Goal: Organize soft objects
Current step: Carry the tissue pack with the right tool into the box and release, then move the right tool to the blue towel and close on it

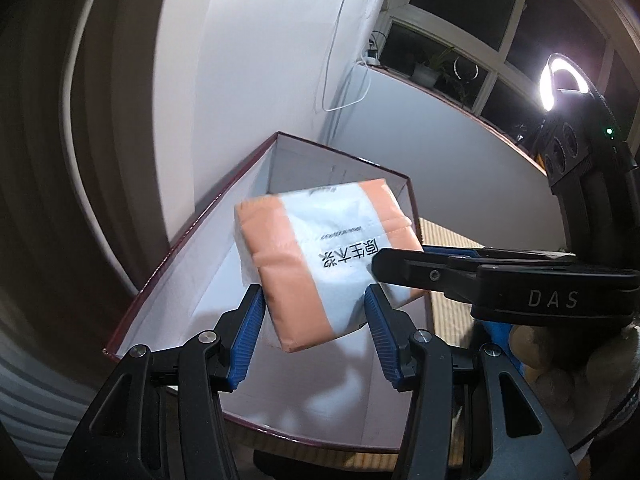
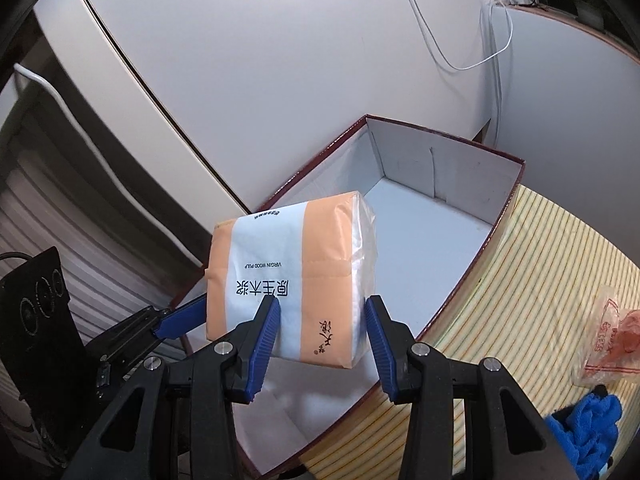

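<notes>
A soft tissue pack (image 1: 280,248) (image 2: 328,248), orange and white with black print, hangs tilted above an open white-lined box (image 1: 192,248) (image 2: 460,176) with a dark red rim. My left gripper (image 1: 314,312) is shut on one end of it, its blue pads pressing on both sides. My right gripper (image 2: 322,316) is shut on the other end. Its black finger (image 1: 384,264) reaches in from the right in the left wrist view. A blue finger (image 2: 180,318) of the left gripper shows at the pack's left edge in the right wrist view. No object shows in the visible part of the box.
The box rests on a yellow striped mat (image 2: 520,280) against a white wall. A blue cloth (image 2: 584,420) and a clear bag with red print (image 2: 612,332) lie on the mat at the right. A ring light (image 1: 560,80) glows near dark windows. A gloved hand (image 1: 560,360) holds the right gripper.
</notes>
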Action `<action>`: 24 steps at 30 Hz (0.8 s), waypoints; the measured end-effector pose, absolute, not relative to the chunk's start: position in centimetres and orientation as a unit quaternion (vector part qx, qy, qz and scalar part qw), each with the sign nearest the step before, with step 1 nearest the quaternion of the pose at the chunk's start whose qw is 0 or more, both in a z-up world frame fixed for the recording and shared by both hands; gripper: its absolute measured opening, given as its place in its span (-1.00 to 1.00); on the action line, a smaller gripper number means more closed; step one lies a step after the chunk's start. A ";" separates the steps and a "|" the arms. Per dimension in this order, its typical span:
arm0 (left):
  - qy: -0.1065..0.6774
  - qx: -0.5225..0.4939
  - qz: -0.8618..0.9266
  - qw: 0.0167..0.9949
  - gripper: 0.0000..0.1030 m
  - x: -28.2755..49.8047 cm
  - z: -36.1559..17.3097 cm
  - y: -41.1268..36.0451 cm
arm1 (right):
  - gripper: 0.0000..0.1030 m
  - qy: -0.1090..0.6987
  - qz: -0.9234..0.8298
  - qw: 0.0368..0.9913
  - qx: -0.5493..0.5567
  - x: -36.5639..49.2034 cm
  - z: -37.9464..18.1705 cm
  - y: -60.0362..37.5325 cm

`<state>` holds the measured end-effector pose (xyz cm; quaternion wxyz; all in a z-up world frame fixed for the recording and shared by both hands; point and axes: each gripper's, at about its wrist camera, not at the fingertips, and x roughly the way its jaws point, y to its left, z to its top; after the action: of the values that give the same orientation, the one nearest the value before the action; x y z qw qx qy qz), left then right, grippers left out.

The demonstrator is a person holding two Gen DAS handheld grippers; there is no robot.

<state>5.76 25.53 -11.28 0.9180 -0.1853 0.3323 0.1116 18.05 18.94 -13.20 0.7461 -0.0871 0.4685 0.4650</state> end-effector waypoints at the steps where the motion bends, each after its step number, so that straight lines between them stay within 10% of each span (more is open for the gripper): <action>1: 0.333 -0.185 0.115 0.918 -0.02 5.7 -11.3 25.6 | -0.19 0.468 0.462 0.747 -0.094 18.1 -13.3 19.1; 24: 0.314 -0.183 0.079 0.928 0.14 4.8 -9.6 21.6 | 0.21 0.441 0.416 0.794 -0.042 19.7 -8.9 5.4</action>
<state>4.76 21.59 -9.64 0.9282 -0.1834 0.3141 0.0786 19.72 5.37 -8.90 0.7939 -0.0424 0.4412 0.4163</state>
